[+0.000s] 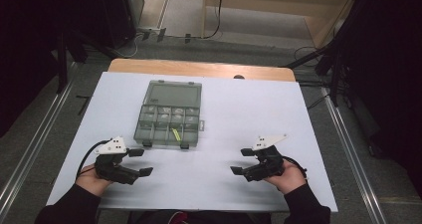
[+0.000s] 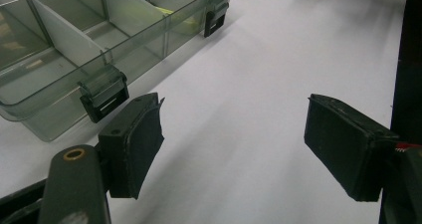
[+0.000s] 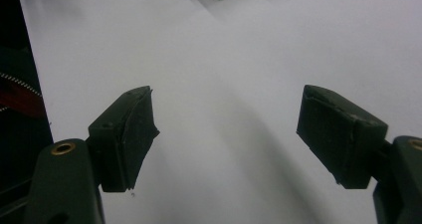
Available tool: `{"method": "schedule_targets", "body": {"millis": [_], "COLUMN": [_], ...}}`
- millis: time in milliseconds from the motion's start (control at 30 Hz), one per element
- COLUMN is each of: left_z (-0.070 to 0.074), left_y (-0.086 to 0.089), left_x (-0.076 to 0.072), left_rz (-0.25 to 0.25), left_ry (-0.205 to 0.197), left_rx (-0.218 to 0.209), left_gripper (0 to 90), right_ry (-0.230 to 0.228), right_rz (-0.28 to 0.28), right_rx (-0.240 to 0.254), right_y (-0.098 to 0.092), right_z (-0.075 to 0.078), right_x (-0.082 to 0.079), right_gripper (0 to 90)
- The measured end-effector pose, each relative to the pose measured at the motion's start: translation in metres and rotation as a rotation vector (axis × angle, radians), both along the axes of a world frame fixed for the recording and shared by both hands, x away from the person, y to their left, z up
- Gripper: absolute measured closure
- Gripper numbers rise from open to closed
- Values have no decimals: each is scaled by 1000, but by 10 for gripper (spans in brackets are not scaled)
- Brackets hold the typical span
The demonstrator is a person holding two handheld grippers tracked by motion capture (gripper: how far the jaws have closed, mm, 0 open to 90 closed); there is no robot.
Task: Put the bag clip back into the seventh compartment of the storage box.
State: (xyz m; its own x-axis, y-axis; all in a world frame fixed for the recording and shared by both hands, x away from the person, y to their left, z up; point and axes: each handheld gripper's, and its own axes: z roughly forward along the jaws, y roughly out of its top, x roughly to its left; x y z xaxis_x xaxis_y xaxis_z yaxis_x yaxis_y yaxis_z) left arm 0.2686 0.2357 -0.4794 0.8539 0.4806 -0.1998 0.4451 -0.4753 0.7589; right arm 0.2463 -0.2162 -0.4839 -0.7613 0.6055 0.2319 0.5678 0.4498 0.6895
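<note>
A clear grey compartment box (image 1: 168, 118) lies open on the white table top (image 1: 239, 109), its lid folded back away from me. One compartment holds a yellow-green piece (image 1: 175, 134), and small pale items lie in others. My left gripper (image 1: 141, 162) rests low at the near left, just in front of the box's front left corner, jaws open and empty. In the left gripper view the box (image 2: 74, 45) and its black latches (image 2: 103, 100) lie just beyond the left jaw. My right gripper (image 1: 242, 161) sits at the near right, open and empty, pointing left over bare table.
The white top rests on a wooden table (image 1: 199, 67) whose far edge shows behind it. Metal floor rails (image 1: 348, 149) run along both sides. Dark stands and cables (image 1: 318, 55) surround the table at the back and sides.
</note>
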Motion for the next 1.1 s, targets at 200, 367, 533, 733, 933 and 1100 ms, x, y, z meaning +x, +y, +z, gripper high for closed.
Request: {"method": "schedule_targets", "body": {"millis": [200, 367, 533, 733, 933, 1100], "left_z": [0, 1, 1, 2, 2, 1], "left_y": [1, 1, 2, 3, 4, 3], "left_x": [0, 0, 1, 1, 1, 1], "left_rz": [2, 4, 7, 12, 16, 12], "left_ry": [0, 1, 0, -5, -4, -5], "left_rx": [-4, -5, -9, -11, -14, -10], "left_gripper": [223, 223, 223, 223, 223, 223], "right_ry": [-13, -17, -21, -26, -29, -24], "right_rz": [-16, -42, -51, -65, -75, -78], "right_rx": [-16, -13, -19, -22, -22, -23], "right_y": [-12, -23, -29, -38, -44, -46], "right_z": [-3, -6, -10, -13, -17, -20], "right_x": [-6, -12, -16, -20, -24, -24], "right_gripper": [238, 238, 238, 238, 237, 237]}}
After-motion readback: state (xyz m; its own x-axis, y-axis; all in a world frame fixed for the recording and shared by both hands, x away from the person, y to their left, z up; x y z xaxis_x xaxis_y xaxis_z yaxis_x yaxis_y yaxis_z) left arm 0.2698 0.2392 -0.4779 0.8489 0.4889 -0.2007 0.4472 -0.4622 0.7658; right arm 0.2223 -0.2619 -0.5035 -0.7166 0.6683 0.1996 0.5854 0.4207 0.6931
